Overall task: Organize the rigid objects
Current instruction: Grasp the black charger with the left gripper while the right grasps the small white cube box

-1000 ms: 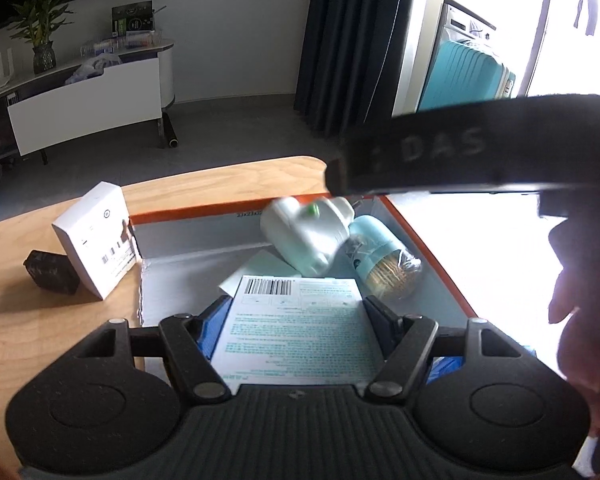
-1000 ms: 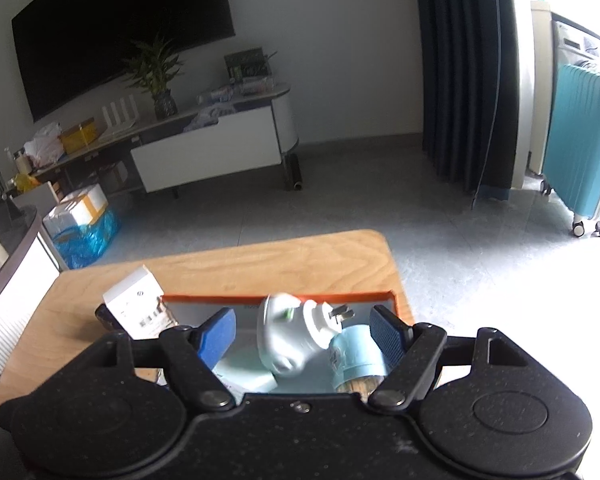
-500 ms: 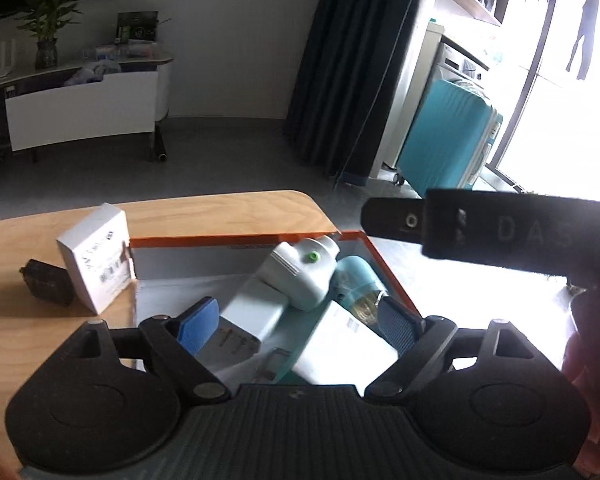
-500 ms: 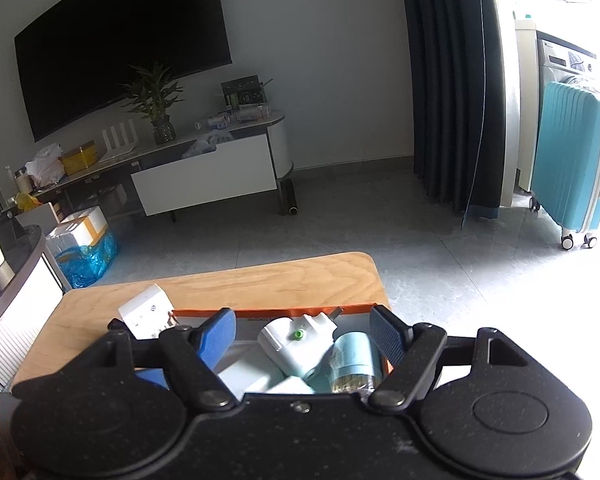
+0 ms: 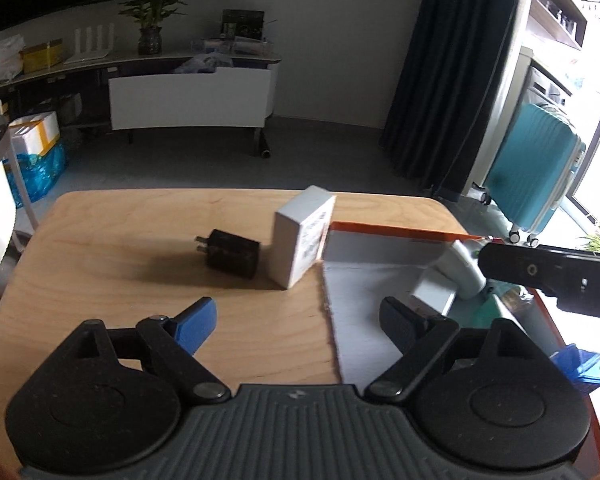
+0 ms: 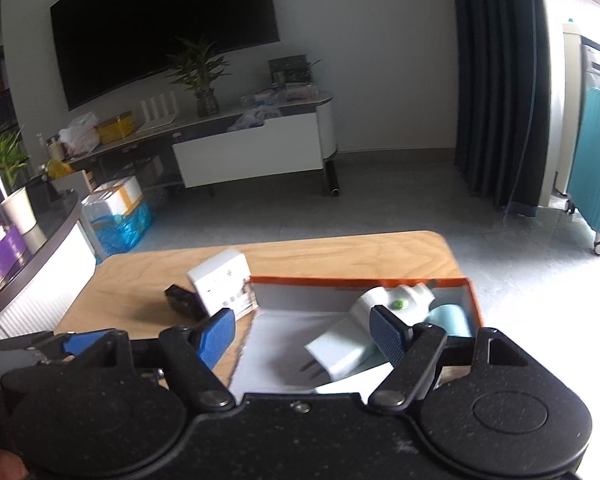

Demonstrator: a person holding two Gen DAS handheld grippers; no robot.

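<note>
**Both grippers empty over the table**

The left gripper [image 5: 296, 316] hangs over the table [image 5: 100, 280], jaws opening, nothing between them. The right gripper [image 6: 304, 334] is wide open and empty above the box [image 6: 360, 280], where 2 white plugs [image 6: 340, 350] and a blue jar [image 6: 450, 320] lie. Beyond, a black charger [image 5: 232, 258] sits beside a white carton [image 5: 302, 246] touching the box's corner.

**A living room at home**

This is a lived-in lounge. At eleven o'clock a large dark television [image 6: 164, 28] hangs on the white wall, above a long low media console [image 6: 252, 152] crowded with a potted plant [image 6: 202, 76], a white router [image 6: 158, 110] and bags. At two o'clock dark curtains [image 6: 496, 80] hang to the grey floor, with a teal suitcase [image 5: 534, 172] on wheels beside a bright window. Close at six o'clock is a pale wooden table [image 5: 100, 248].
</note>
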